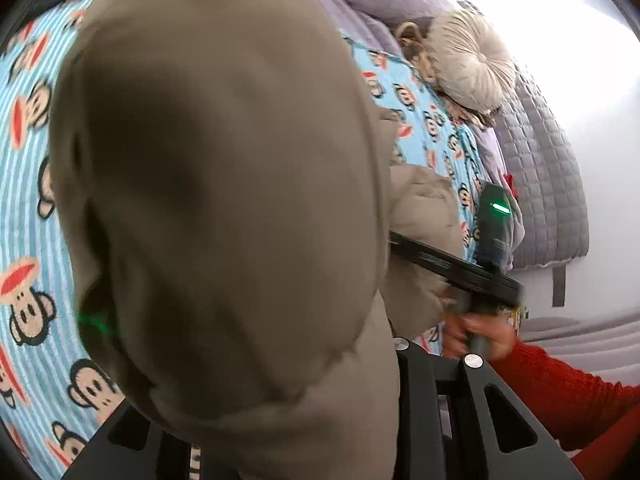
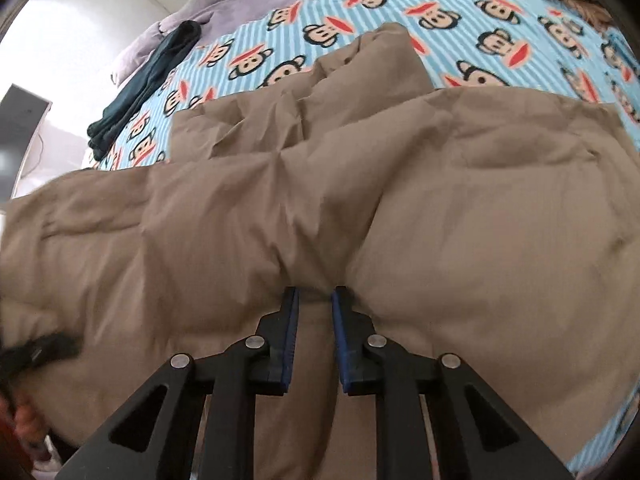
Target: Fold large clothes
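Tan padded coat (image 2: 460,208) spread on bed (image 2: 360,20) over monkey-print sheet: soft, puffy, light but bulky, probably slippery shell; best taken by pinched fold or hem. Right gripper (image 2: 314,300) narrow, pinching coat fold near edge. Left gripper (image 1: 296,432) buried under lifted coat, apparently clamped on it.

I see a bed (image 2: 400,12) under a blue striped monkey-print sheet (image 1: 24,208). Bright daylight washes the white wall (image 1: 600,140) beside a grey quilted bedspread (image 1: 548,184).
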A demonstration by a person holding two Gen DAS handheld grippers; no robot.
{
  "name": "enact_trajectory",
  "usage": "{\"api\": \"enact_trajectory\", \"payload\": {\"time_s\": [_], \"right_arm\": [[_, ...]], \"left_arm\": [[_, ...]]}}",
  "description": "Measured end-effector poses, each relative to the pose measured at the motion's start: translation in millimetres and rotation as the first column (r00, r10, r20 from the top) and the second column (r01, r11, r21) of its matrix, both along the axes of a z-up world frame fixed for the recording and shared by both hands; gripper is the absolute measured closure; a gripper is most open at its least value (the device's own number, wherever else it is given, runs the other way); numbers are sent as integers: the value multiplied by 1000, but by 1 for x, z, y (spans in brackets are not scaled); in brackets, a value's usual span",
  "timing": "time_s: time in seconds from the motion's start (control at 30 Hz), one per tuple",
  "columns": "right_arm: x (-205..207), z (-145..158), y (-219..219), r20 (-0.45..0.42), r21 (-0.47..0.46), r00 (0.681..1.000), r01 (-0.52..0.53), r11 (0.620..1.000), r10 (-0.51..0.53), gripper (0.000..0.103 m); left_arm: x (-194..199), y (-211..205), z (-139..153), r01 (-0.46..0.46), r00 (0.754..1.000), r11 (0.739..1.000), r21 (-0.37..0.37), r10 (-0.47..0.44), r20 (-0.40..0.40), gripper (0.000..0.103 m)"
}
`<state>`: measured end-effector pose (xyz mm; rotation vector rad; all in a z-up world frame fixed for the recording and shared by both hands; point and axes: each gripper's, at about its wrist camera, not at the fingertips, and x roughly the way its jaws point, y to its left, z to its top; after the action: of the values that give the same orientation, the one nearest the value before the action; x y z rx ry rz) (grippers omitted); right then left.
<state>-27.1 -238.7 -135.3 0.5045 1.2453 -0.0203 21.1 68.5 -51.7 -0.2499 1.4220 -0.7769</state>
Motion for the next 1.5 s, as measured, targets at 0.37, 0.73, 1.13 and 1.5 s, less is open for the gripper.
{"api": "enact_trajectory", "payload": {"time_s": [0.37, 0.73, 1.13, 1.5], "right_arm": [[14, -52, -40, -51, 281, 996, 89, 956, -78, 97], [-58, -3, -132, -17, 333, 987, 157, 930, -160, 94], [-171, 32, -193, -29, 222, 957, 288, 932, -289, 39], [-211, 109, -152, 140, 259, 973, 144, 955, -184, 22]], "left_arm": [[-23, -155, 39, 99, 992, 989, 109, -107, 68, 71], [-33, -239, 19, 164, 986, 986, 27, -163, -16, 29], [-7, -332, -48, 238, 970, 970, -38, -240, -42, 25], [-7, -372, -67, 269, 963, 961, 63, -267, -38, 25]]}}
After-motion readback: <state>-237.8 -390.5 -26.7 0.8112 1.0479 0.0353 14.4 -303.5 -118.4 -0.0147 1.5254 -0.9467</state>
